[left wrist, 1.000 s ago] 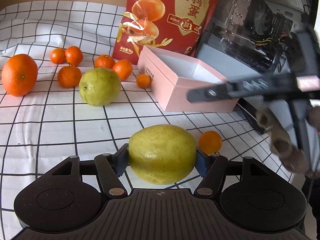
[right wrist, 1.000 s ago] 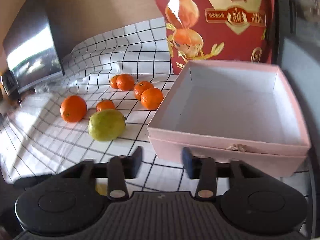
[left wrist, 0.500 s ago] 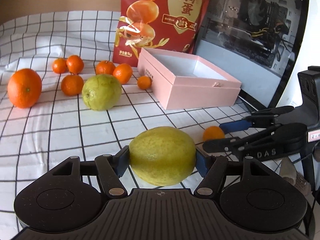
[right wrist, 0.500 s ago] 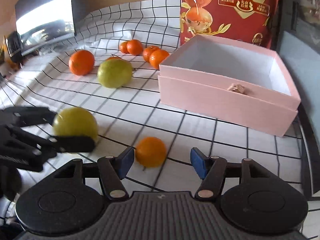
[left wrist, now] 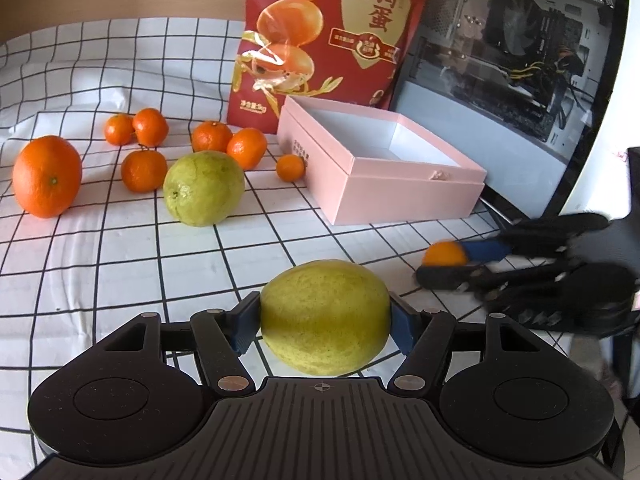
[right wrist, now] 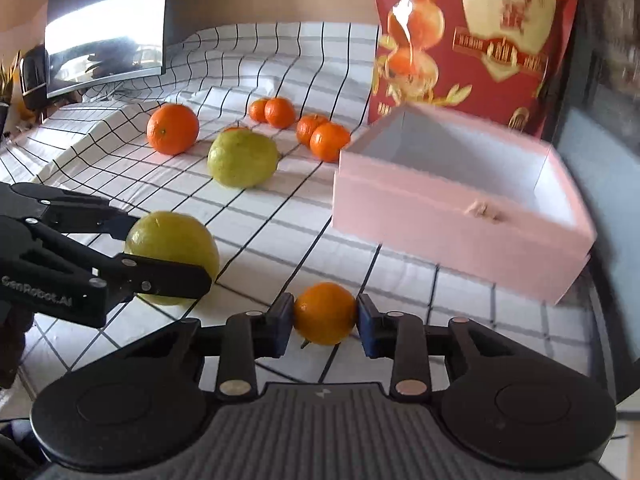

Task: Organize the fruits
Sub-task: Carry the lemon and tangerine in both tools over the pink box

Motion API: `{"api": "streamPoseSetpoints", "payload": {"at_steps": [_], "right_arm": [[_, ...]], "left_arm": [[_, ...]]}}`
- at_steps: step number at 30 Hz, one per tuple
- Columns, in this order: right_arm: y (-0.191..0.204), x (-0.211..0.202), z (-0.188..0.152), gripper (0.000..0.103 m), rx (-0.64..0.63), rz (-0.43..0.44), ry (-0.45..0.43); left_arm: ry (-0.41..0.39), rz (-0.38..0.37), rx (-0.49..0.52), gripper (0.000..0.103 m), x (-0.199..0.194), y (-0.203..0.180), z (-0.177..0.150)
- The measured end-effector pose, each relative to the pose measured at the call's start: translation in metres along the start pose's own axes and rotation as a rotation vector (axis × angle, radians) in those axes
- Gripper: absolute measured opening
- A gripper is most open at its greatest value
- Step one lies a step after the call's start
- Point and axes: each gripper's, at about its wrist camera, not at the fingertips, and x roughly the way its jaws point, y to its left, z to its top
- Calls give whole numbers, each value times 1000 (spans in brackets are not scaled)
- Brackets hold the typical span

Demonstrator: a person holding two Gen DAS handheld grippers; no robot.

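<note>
My left gripper (left wrist: pixel 325 322) is shut on a large yellow-green citrus (left wrist: pixel 324 312), pads pressed on both its sides, low over the checked cloth. To its right, my right gripper (right wrist: pixel 325 320) has its jaws closing on a small orange (right wrist: pixel 325 312); both blue pads touch the fruit, which sits at cloth level. The left wrist view shows that gripper (left wrist: pixel 448 264) from the side with the small orange (left wrist: pixel 445 254) at its tips. An open pink box (right wrist: pixel 440 232), white inside and holding nothing, stands just beyond, at the back right.
A second green citrus (left wrist: pixel 204 188), a big orange (left wrist: pixel 47 176) and several mandarins (left wrist: pixel 144 170) lie to the left of the box. A red snack bag (left wrist: pixel 332 36) stands behind it. A glass-sided computer case (left wrist: pixel 500 64) borders the right; a monitor (right wrist: pixel 104 24) is at the far left.
My right gripper swung away from above the box, came down in front of it around the small orange, and closed onto it. The left gripper kept still with the citrus.
</note>
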Motion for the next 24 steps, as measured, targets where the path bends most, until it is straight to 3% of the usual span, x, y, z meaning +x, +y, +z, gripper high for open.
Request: {"api": "streamPoseSetpoints", "payload": {"at_steps": [5,9,11,13,16,21,24], "right_arm": [[-16,-37,25,33,33,-41,-76],[-39,-73,70,33,42,-143,-185],[-55,-81,96,33,68,-211,-210],[-71,-81,118,33,104,-288,-208],[-91,-78,144,33,147,-393,-190],[-112,-83,174,33,138,-488,-199],[-105,-77,177,33,113,-520,-198]], "left_arm": [[-75,-48,19,71,-6,-13,37],[-225,-108,15,71,-5,-25,108],[-251,-116,44,71,12,-31,145],[-211,-93,42,71,42,-37,173],[-61,-39,64,71,90,-52,187],[193,-32,67,71,166,-72,166],[216,62,138,70,185,-86,156]]}}
